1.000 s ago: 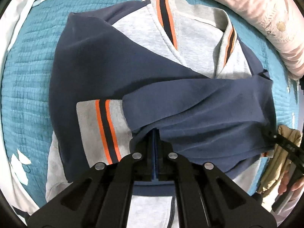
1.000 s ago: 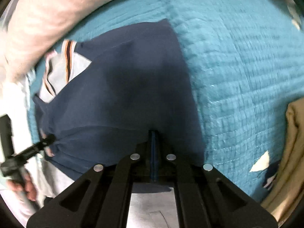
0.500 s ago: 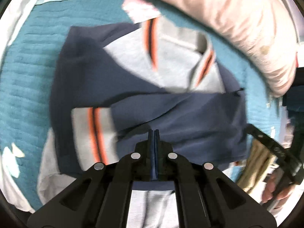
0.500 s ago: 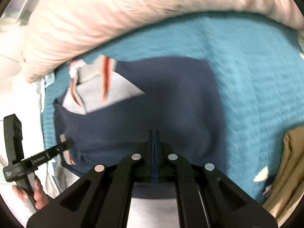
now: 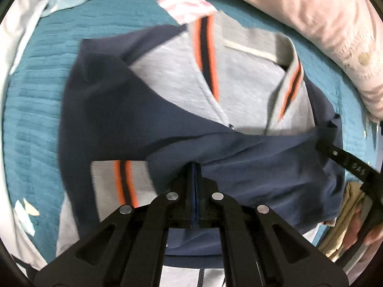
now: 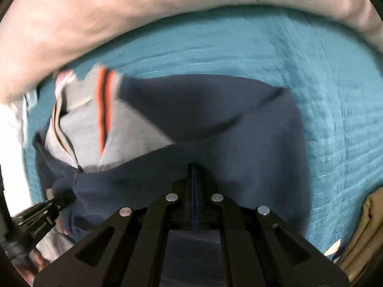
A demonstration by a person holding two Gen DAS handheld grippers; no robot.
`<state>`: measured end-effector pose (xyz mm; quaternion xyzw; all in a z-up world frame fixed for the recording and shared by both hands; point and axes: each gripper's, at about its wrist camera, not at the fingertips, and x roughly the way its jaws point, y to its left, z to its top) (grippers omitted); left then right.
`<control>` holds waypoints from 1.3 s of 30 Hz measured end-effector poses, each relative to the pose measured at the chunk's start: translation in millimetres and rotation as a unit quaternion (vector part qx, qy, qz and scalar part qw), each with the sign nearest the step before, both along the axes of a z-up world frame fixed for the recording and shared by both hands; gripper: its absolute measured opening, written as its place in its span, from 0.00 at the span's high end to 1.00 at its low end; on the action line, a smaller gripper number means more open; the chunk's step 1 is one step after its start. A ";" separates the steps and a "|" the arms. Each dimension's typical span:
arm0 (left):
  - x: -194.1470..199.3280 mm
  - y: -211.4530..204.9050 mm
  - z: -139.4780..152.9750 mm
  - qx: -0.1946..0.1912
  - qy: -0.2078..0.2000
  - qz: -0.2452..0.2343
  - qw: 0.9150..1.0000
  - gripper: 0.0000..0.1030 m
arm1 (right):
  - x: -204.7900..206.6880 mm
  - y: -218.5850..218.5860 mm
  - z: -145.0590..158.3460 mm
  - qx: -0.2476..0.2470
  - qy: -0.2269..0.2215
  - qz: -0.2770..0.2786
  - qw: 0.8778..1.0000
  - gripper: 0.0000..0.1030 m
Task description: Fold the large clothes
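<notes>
A grey and navy zip jacket [image 5: 182, 76] with orange-striped collar and cuffs lies on a teal quilt [image 5: 31, 100], its sleeves crossed over the chest. My left gripper [image 5: 196, 167] is shut on the jacket's navy lower edge, lifted over the body. My right gripper [image 6: 194, 168] is shut on the same navy edge [image 6: 215, 124] at the other side. Each gripper shows in the other's view, the right one [image 5: 322, 144] at the fabric's right corner and the left one [image 6: 64, 196] at the left corner. A striped cuff [image 5: 122, 181] lies left of my left gripper.
A pink duvet [image 5: 323, 24] bulges along the far side, also in the right wrist view [image 6: 119, 19]. A tan garment [image 6: 366, 234] lies at the right. White and pale blue bedding [image 5: 28, 24] lies at the left. A pink cloth [image 5: 184, 4] lies by the collar.
Both grippers have carried the navy lower edge forward, up over the jacket toward the collar and the pink duvet. Both stay shut on the fabric.
</notes>
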<state>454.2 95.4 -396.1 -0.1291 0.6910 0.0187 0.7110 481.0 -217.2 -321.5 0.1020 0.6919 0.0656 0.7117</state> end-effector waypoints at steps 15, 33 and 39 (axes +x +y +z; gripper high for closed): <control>7.8 11.2 -16.4 -0.013 0.021 0.026 0.999 0.97 | 12.1 -63.2 -8.6 -0.060 -0.012 -0.065 0.996 1.00; -17.6 17.7 101.0 0.026 -0.075 0.009 0.997 0.35 | -65.2 -63.6 137.1 0.012 -0.128 -0.055 0.990 0.16; -41.5 39.0 125.3 0.033 -0.081 0.029 0.996 0.32 | -81.1 -53.3 151.9 0.004 -0.129 -0.039 0.991 0.12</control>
